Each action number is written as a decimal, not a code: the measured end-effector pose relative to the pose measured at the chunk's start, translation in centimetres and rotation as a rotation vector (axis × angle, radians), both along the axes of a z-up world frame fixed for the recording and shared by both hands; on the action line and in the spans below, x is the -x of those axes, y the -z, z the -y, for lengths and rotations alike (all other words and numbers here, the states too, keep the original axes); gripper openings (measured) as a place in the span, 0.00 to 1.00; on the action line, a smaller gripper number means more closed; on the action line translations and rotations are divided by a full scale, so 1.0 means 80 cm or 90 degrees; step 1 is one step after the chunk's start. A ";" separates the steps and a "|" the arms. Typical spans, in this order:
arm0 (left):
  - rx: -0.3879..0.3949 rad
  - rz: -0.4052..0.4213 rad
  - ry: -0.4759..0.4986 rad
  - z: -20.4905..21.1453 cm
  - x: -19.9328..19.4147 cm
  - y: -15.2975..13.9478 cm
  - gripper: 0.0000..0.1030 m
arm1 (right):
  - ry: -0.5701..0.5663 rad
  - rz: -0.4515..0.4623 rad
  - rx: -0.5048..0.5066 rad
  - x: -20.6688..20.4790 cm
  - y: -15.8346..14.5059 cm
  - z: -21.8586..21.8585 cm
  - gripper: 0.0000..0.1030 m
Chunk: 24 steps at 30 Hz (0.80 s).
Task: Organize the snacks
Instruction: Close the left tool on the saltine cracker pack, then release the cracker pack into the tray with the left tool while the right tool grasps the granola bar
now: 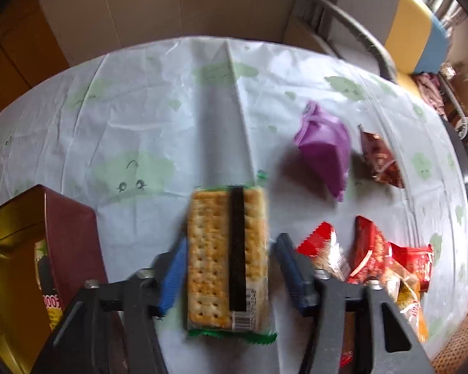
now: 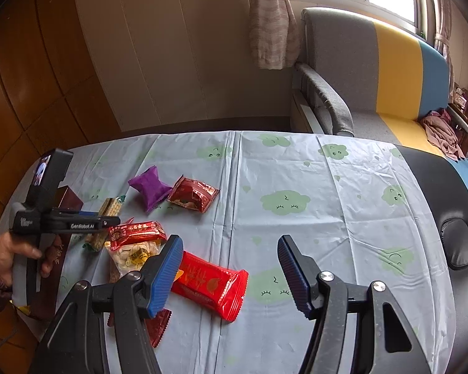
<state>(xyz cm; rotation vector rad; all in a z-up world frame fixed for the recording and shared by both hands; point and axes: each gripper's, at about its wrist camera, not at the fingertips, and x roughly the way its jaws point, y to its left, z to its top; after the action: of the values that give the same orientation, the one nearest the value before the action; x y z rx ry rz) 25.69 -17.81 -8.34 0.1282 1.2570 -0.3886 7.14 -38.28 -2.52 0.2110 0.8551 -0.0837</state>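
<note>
While blurred, cracker packet (image 1: 224, 258): its print is smeared and only a barcode and a black stripe can be made out; in the right wrist view the left tool's body hides its middle.
Long axis: it runs straight away from the left wrist camera, in line with the tool's fingers; the barcode end and a green crimped seam are nearest the camera (the stripe follows the same line).
Where it lies: flat on the cloud-print cloth (image 1: 140, 109) of the desk.
Left tool (image 1: 231, 241): half-spread astride the cracker packet, the left blue pad at the packet's edge, the right pad just apart from it; no squeeze shows.
Right tool (image 2: 230, 240): jaws wide, nothing between them, hanging over the cloth well to the right of the cracker packet.
Hand (image 2: 6, 258): grips the left tool's handle; the sleeve is cut off by the frame edge.
Maroon box (image 1: 71, 233): just left of the cracker packet, cut off by the frame; what it holds is hard to tell.
Red packets (image 1: 371, 255): heaped just right of the cracker packet, partly behind the left tool's finger, lettering unreadable.
Purple packet (image 1: 324, 149): beyond and right of the cracker packet, apart from it.
Brown-red packet (image 1: 380, 159): further right of the cracker packet, beside the purple one.
</note>
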 end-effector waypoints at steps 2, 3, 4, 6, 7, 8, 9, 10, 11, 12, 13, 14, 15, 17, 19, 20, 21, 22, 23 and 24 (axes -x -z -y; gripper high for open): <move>-0.007 0.024 0.020 0.004 0.015 -0.008 0.44 | 0.005 0.002 -0.001 0.001 0.000 0.003 0.62; 0.001 0.034 0.032 0.006 0.021 -0.012 0.44 | 0.006 0.002 -0.001 0.001 0.000 0.003 0.62; 0.018 0.037 0.047 0.007 0.031 -0.016 0.44 | 0.006 0.001 -0.001 0.000 0.000 0.003 0.62; 0.036 0.038 0.055 0.005 0.052 -0.022 0.44 | 0.005 -0.003 0.003 0.000 0.001 0.002 0.62; 0.042 0.040 0.060 0.005 0.062 -0.023 0.44 | 0.004 -0.007 0.005 -0.001 0.002 0.002 0.62; 0.041 0.040 0.063 0.005 0.069 -0.022 0.44 | 0.002 -0.010 0.007 -0.001 0.004 0.001 0.62; 0.036 0.042 0.067 0.004 0.085 -0.022 0.44 | -0.001 -0.015 0.010 -0.002 0.005 -0.001 0.62; 0.034 0.045 0.072 0.006 0.098 -0.023 0.44 | -0.004 -0.018 0.012 -0.002 0.006 -0.002 0.62; 0.031 0.048 0.075 0.009 0.105 -0.023 0.44 | -0.008 -0.022 0.012 -0.003 0.008 -0.004 0.62; 0.019 0.061 0.080 0.009 0.121 -0.023 0.44 | -0.015 -0.026 0.012 -0.004 0.010 -0.006 0.62; 0.011 0.070 0.082 0.011 0.129 -0.023 0.45 | -0.020 -0.031 0.013 -0.005 0.012 -0.008 0.62; 0.005 0.078 0.082 0.010 0.139 -0.021 0.45 | -0.023 -0.036 0.015 -0.005 0.014 -0.009 0.62; 0.004 0.080 0.081 0.008 0.149 -0.015 0.45 | -0.026 -0.042 0.018 -0.006 0.017 -0.010 0.62; 0.007 0.078 0.076 0.011 0.159 -0.006 0.46 | -0.032 -0.054 0.017 -0.009 0.022 -0.012 0.62; 0.003 0.116 0.081 0.010 0.173 -0.004 0.46 | -0.035 -0.064 0.017 -0.010 0.027 -0.014 0.62; 0.004 0.119 0.080 0.010 0.177 -0.004 0.46 | -0.038 -0.068 0.014 -0.011 0.029 -0.014 0.62; 0.008 0.117 0.078 0.008 0.180 -0.005 0.46 | -0.045 -0.070 0.006 -0.011 0.031 -0.015 0.62; 0.012 0.119 0.076 0.006 0.182 -0.007 0.45 | -0.058 -0.073 -0.009 -0.012 0.032 -0.016 0.62; 0.014 0.120 0.074 0.003 0.185 -0.008 0.45 | -0.072 -0.075 -0.022 -0.013 0.034 -0.019 0.62; 0.015 0.122 0.072 0.001 0.187 -0.008 0.45 | -0.086 -0.078 -0.032 -0.014 0.035 -0.023 0.62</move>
<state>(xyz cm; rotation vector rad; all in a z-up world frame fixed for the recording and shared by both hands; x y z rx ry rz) 10.70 -17.90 -7.71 0.2123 1.0589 -0.4765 8.29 -36.48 -5.32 0.1959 0.9918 0.0508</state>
